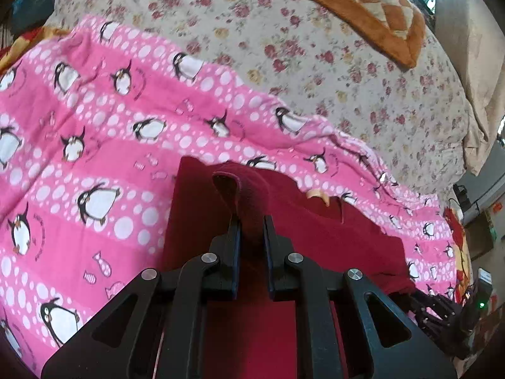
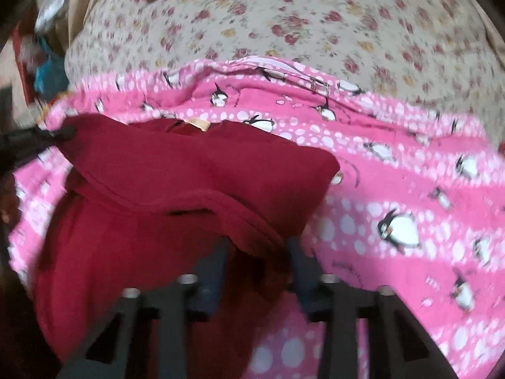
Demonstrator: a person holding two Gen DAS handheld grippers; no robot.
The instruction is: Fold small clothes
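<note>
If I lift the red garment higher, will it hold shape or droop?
Likely droops: the red garment already sags between the left gripper and right gripper. Probably light; the pinched hem curls over. It may drag on the blanket.

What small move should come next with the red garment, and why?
Probably carry both pinched edges forward and lay them down. The left tool and right tool each grip the red garment, lifted above the penguin blanket, its fold unfinished.

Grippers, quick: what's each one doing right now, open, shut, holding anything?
Left gripper: shut on a fold of the red garment.
Right gripper: red garment hem between the fingers; blurred, apparently gripped, cannot be told for sure.
</note>
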